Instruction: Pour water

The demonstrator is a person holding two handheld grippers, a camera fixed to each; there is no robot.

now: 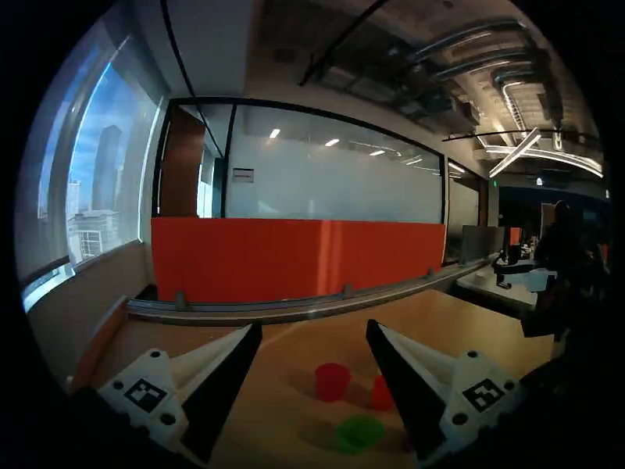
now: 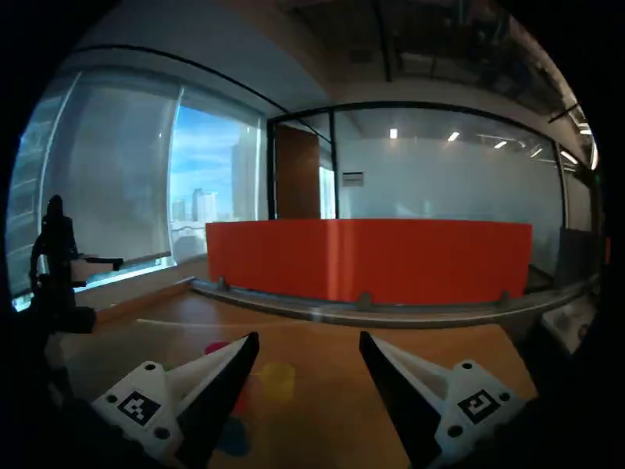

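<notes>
Wooden tabletop (image 1: 301, 356): carried several cups and ran back to an orange partition (image 1: 297, 258).
Left gripper (image 1: 312, 325): hung above the tabletop, fingers spread wide apart, nothing between them.
Red cup (image 1: 332, 381): stood upright on the tabletop, framed between that gripper's fingers.
Second red cup (image 1: 380, 393): just beside the first, partly hidden behind one finger.
Green cup (image 1: 360, 432): nearer the camera, in front of the two red ones.
Right gripper (image 2: 308, 335): also spread wide and empty, above the tabletop.
Yellow cup (image 2: 276, 381): stood between that gripper's fingers, blurred.
Blue shape (image 2: 234, 438): lay low beside one finger, too blurred to identify.
Cup contents: could not be told.
Person (image 1: 562, 242): a dark figure at the far edge of the left gripper view.
</notes>
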